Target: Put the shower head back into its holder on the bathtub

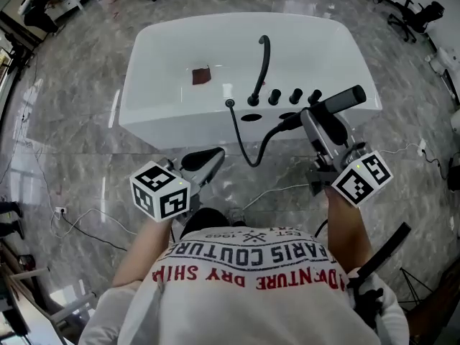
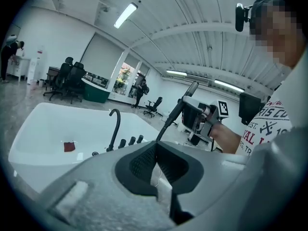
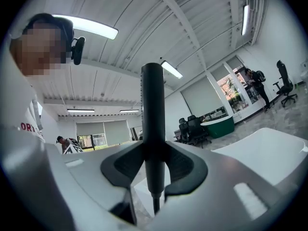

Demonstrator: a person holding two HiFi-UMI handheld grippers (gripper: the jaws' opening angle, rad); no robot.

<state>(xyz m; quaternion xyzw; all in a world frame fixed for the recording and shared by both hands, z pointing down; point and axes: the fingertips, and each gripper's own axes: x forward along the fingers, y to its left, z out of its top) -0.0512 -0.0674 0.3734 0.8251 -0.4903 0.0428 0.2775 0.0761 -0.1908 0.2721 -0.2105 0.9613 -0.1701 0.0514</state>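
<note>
The black shower head (image 1: 338, 103) is clamped in my right gripper (image 1: 310, 119), level, just in front of the white bathtub's (image 1: 180, 49) near right rim. In the right gripper view its handle (image 3: 153, 124) stands upright between the jaws of the right gripper (image 3: 153, 166). Its black hose (image 1: 248, 153) loops down from the rim. A dark oval holder opening (image 1: 250, 117) lies on the rim beside the black faucet (image 1: 261, 67) and knobs (image 1: 285, 95). My left gripper (image 1: 213, 157) is shut and empty, low before the tub. The left gripper view shows its jaws together at the left gripper (image 2: 155, 170), and the shower head (image 2: 185, 97).
A small dark red item (image 1: 201, 75) lies on the tub floor. White cables (image 1: 86, 225) run over the grey marble floor in front of the tub. Office chairs (image 1: 417, 13) stand at the far right, and a person (image 1: 39, 9) is at the far left.
</note>
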